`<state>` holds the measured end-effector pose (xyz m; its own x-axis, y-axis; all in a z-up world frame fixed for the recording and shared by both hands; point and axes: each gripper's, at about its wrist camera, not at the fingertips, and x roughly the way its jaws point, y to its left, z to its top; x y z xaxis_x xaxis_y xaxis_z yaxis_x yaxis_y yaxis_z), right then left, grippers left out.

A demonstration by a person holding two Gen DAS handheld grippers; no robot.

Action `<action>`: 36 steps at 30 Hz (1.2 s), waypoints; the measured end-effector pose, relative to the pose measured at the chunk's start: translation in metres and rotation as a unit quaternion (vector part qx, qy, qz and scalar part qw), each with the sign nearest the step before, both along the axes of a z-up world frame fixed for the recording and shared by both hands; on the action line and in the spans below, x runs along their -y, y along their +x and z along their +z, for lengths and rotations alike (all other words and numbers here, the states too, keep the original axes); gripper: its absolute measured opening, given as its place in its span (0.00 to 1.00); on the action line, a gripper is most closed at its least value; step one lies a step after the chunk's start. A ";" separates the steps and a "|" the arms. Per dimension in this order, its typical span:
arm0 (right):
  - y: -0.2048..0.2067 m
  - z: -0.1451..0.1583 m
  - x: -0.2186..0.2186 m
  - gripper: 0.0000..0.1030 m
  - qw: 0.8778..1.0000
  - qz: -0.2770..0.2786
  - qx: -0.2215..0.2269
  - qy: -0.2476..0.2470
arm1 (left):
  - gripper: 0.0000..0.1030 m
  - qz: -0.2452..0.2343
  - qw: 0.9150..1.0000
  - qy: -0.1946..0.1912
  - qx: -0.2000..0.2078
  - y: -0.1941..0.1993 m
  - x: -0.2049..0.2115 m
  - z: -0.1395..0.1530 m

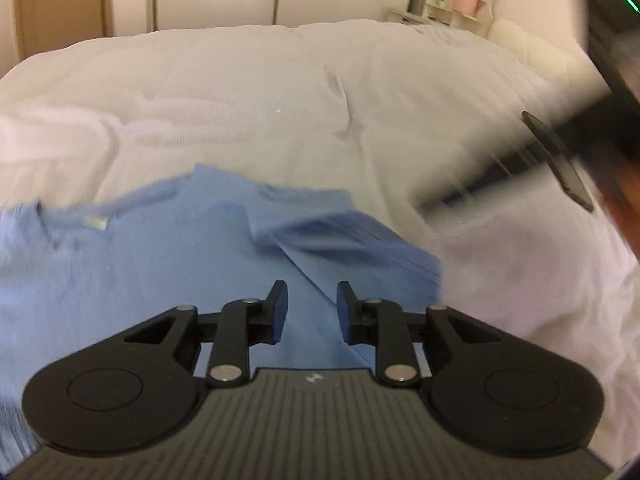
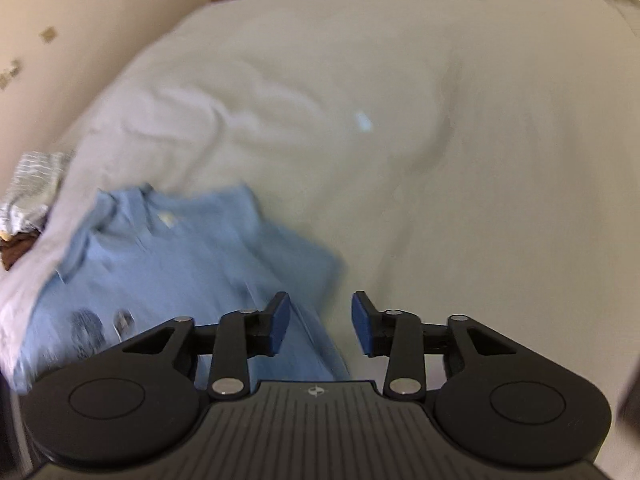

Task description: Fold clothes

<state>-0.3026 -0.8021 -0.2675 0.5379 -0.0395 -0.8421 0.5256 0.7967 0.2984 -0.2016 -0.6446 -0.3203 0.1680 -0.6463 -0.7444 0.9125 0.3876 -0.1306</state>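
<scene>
While both of your claws hang apart and empty, the blue T-shirt (image 1: 168, 264) lies spread on the white bed (image 1: 280, 92), filling the lower left of both frames, its right sleeve seemingly turned in already. Your left claw (image 1: 308, 312) sits over the folded edge; your right claw (image 2: 320, 322) straddles the shirt's right border, likely placed for the next fold.
</scene>
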 end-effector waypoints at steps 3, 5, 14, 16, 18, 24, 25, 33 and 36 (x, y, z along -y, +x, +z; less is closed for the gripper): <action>-0.031 -0.027 -0.010 0.43 0.999 -0.033 -0.018 0.034 | 0.23 -0.028 1.000 0.008 -0.002 0.027 0.015 -0.003; -0.042 -0.040 -0.015 0.47 0.998 -0.050 -0.006 0.048 | 0.23 -0.047 0.999 0.013 -0.003 0.045 0.025 -0.005; -0.045 -0.062 -0.024 0.13 0.991 -0.107 0.041 0.067 | 0.29 -0.099 0.994 0.017 -0.037 0.083 0.050 -0.006; -0.049 -0.054 -0.028 0.10 0.991 -0.119 0.038 0.054 | 0.29 -0.105 0.993 0.017 -0.041 0.085 0.055 -0.006; -0.052 -0.041 -0.037 0.09 0.992 -0.114 0.038 0.034 | 0.31 -0.105 0.993 0.015 -0.050 0.088 0.058 -0.006; -0.022 -0.018 -0.093 0.12 0.999 -0.003 0.036 -0.020 | 0.39 -0.092 0.993 0.001 -0.070 0.105 0.046 0.004; -0.014 -0.020 -0.104 0.16 0.999 0.026 0.032 -0.027 | 0.40 -0.087 0.994 0.002 -0.073 0.109 0.041 0.005; -0.002 -0.031 -0.142 0.31 0.993 0.115 0.031 -0.017 | 0.47 -0.034 0.993 -0.004 -0.110 0.143 -0.005 0.005; -0.013 -0.030 -0.141 0.32 0.994 0.103 0.030 -0.020 | 0.47 -0.036 0.991 -0.008 -0.131 0.145 -0.007 0.002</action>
